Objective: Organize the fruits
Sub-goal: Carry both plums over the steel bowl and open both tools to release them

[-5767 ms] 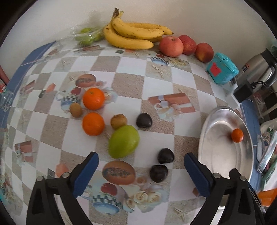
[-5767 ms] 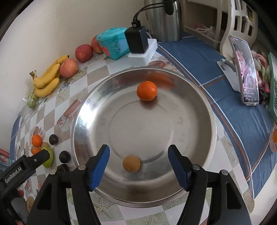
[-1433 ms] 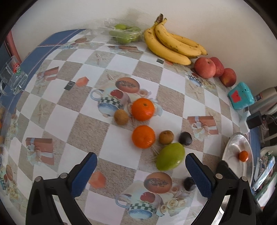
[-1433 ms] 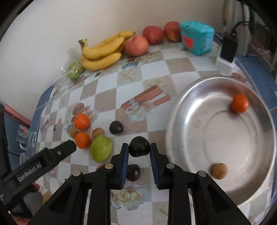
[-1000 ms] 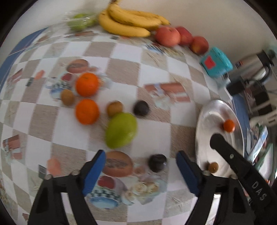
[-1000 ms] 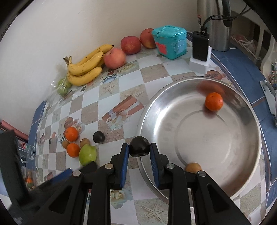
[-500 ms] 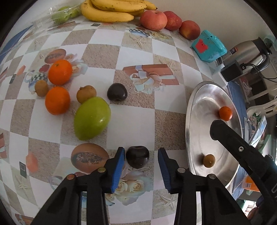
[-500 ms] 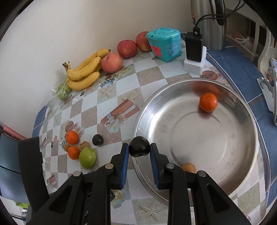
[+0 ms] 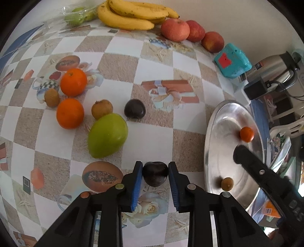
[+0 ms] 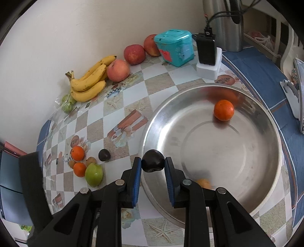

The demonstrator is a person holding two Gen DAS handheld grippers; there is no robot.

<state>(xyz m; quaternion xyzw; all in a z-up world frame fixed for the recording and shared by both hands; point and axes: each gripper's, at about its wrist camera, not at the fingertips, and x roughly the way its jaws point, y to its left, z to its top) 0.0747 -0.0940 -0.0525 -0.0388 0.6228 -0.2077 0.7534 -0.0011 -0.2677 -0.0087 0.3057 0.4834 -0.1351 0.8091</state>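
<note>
In the left wrist view a dark plum (image 9: pixel 155 175) lies on the patterned tablecloth. My left gripper (image 9: pixel 155 167) is closing on it, its blue pads pressed against both sides. My right gripper (image 10: pixel 153 161) is shut on a second dark plum (image 10: pixel 153 163), held above the near-left rim of the steel bowl (image 10: pixel 218 152). Inside the bowl sit a small orange (image 10: pixel 223 110) and a small brown fruit (image 10: pixel 204 183), half hidden behind a finger. On the cloth are a third plum (image 9: pixel 134 111), a green mango (image 9: pixel 107 135), two oranges (image 9: pixel 73 82) (image 9: pixel 70 113) and two brown fruits (image 9: pixel 102 109) (image 9: pixel 51 97).
Bananas (image 9: pixel 133 17), apples (image 9: pixel 175 30) and bagged green fruit (image 9: pixel 76 16) line the wall. A teal box (image 9: pixel 232 62), a charger block (image 10: pixel 207 51) and a steel kettle (image 9: pixel 273 66) stand behind the bowl. The right gripper's body (image 9: pixel 266 176) crosses over the bowl (image 9: pixel 218 133).
My left gripper came down over the plum on the cloth and its jaws closed from wide apart onto it. My right gripper kept its plum near the bowl's rim.
</note>
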